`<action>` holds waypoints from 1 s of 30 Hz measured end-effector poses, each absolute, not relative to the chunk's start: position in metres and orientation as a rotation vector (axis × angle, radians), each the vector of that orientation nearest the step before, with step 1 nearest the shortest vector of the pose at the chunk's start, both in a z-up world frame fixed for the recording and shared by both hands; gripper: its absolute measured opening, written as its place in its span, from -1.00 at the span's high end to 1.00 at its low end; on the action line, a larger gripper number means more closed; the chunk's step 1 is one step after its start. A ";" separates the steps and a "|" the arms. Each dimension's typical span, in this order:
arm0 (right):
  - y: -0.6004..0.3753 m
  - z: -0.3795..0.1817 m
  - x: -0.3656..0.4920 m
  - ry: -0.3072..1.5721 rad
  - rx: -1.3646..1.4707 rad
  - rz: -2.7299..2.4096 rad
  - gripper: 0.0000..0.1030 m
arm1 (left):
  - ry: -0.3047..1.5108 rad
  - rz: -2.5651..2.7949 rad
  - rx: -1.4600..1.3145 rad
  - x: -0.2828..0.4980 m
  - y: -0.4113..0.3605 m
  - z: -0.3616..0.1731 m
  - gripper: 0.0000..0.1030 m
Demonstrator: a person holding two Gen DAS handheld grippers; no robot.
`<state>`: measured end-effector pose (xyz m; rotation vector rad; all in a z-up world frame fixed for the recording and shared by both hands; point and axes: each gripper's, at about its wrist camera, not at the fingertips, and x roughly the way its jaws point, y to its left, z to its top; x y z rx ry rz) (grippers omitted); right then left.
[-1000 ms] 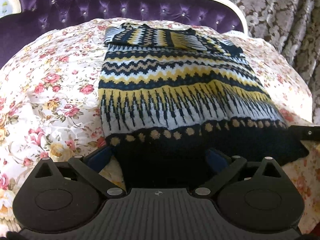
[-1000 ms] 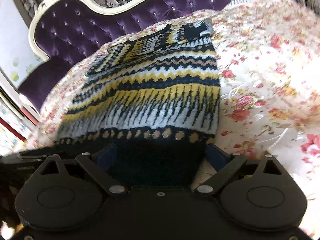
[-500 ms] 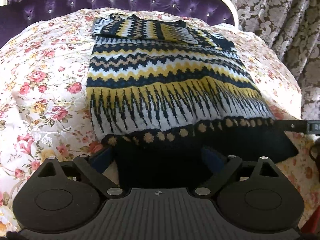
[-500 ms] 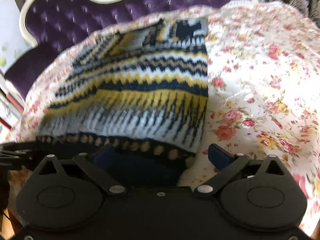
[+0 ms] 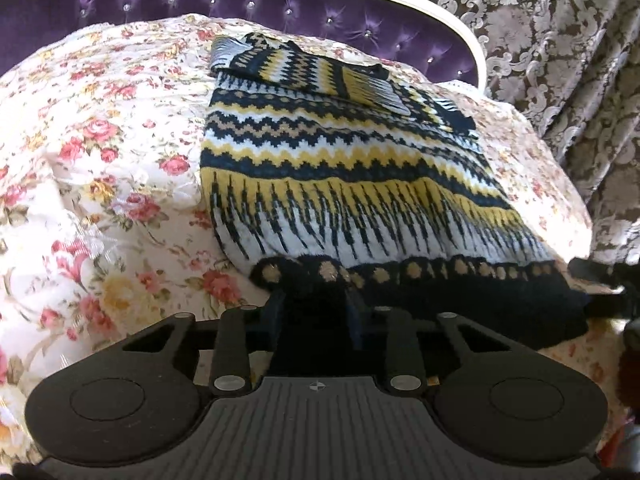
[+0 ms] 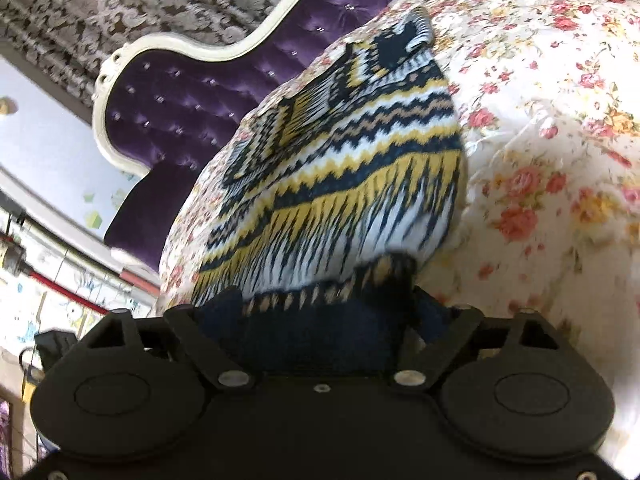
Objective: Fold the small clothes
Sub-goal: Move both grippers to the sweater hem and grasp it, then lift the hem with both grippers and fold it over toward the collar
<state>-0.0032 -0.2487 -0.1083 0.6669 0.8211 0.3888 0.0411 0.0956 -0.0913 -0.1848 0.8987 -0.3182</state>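
A knitted sweater with navy, yellow and white zigzag bands lies on the floral bedspread. Its sleeves are folded across the far end. My left gripper is shut on the sweater's dark navy hem at the near left corner. In the right wrist view the same sweater bulges upward, and my right gripper has its jaws set wide with the navy hem bunched between them; whether the pads pinch it is hidden. The right gripper's tip shows at the right edge of the left wrist view.
A purple tufted headboard with a cream frame stands behind the bed. Patterned curtains hang at the right. In the right wrist view, a wall with pipes lies beyond the bed's left side.
My left gripper has closed from wide open onto the hem. The right gripper has tilted and lifted its hem corner, and the sweater now bulges up on that side.
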 end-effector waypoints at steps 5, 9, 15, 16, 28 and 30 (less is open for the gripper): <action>-0.242 -0.112 -0.009 0.837 0.652 0.386 -0.12 | 0.898 -0.320 -0.204 0.043 0.094 -0.095 0.43; -0.244 -0.112 -0.010 0.833 0.628 0.320 0.68 | 0.884 -0.322 -0.215 0.045 0.095 -0.093 0.79; -0.248 -0.090 -0.010 0.763 0.628 0.351 0.68 | 0.812 -0.356 -0.261 0.042 0.102 -0.066 0.80; -0.249 -0.084 -0.009 0.744 0.628 0.362 0.68 | 0.796 -0.361 -0.273 0.043 0.103 -0.059 0.85; -0.259 -0.011 0.037 0.546 0.610 0.472 0.68 | 0.644 -0.468 -0.358 0.088 0.112 0.012 0.85; -0.260 0.000 0.050 0.517 0.597 0.479 0.68 | 0.621 -0.472 -0.366 0.103 0.113 0.019 0.85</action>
